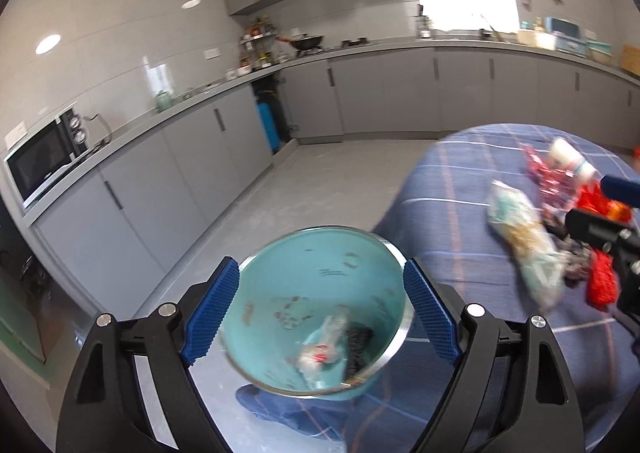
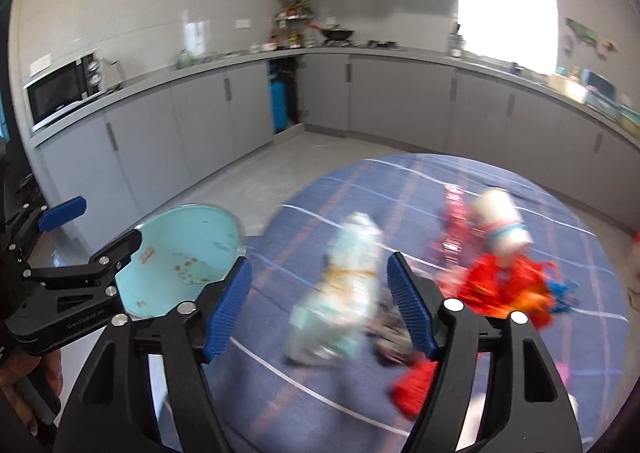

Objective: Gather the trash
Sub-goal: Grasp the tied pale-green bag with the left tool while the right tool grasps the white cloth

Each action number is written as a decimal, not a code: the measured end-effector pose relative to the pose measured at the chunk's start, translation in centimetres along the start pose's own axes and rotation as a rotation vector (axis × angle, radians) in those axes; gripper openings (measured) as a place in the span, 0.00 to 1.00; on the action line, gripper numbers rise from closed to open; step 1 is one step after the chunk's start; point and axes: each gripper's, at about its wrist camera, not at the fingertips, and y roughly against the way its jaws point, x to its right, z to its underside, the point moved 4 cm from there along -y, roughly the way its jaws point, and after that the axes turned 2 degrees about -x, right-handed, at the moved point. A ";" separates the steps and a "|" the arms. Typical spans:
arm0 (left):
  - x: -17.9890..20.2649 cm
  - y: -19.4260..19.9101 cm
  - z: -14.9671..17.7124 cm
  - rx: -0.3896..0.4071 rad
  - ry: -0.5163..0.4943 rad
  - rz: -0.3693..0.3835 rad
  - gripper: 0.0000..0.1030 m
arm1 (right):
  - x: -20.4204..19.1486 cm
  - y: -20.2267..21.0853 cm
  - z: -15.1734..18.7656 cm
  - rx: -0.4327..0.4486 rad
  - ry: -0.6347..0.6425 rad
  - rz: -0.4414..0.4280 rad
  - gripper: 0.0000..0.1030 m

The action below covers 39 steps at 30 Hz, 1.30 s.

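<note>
Grey kitchen cabinets (image 1: 248, 141) ring a round table under a blue plaid cloth (image 2: 320, 405). At its edge a teal bin (image 1: 280, 293) holds a clear wrapper (image 1: 324, 349) and dark scraps. Left gripper (image 1: 320, 313) hovers above it, jaws wide apart, empty. Right gripper (image 2: 320, 305) angles down over the cloth, jaws apart, a pale plastic bag (image 2: 344, 285) lying below between them, red wrappers (image 2: 504, 285) beside.
</note>
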 end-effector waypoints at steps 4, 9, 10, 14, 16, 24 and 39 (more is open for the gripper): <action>3.9 0.7 0.4 0.002 -0.054 0.055 0.82 | 3.8 2.7 1.9 0.013 -0.045 0.075 0.72; 7.8 1.2 0.4 0.006 -0.098 0.112 0.82 | 7.6 5.2 4.1 0.010 -0.095 0.153 0.73; 8.4 1.2 0.3 0.008 -0.104 0.128 0.82 | 8.0 5.5 4.5 0.008 -0.098 0.167 0.73; 11.0 1.4 0.2 0.019 -0.144 0.165 0.82 | 10.7 6.7 6.5 -0.004 -0.142 0.221 0.73; 12.2 1.1 0.0 0.021 -0.162 0.182 0.83 | 11.9 7.1 7.3 -0.005 -0.171 0.241 0.73; 15.7 -2.0 -0.1 -0.013 -0.218 0.205 0.82 | 14.1 7.9 9.8 -0.025 -0.214 0.279 0.78; 18.1 -4.2 1.1 -0.077 -0.249 0.294 0.32 | 15.5 5.7 12.2 -0.112 -0.288 0.237 0.65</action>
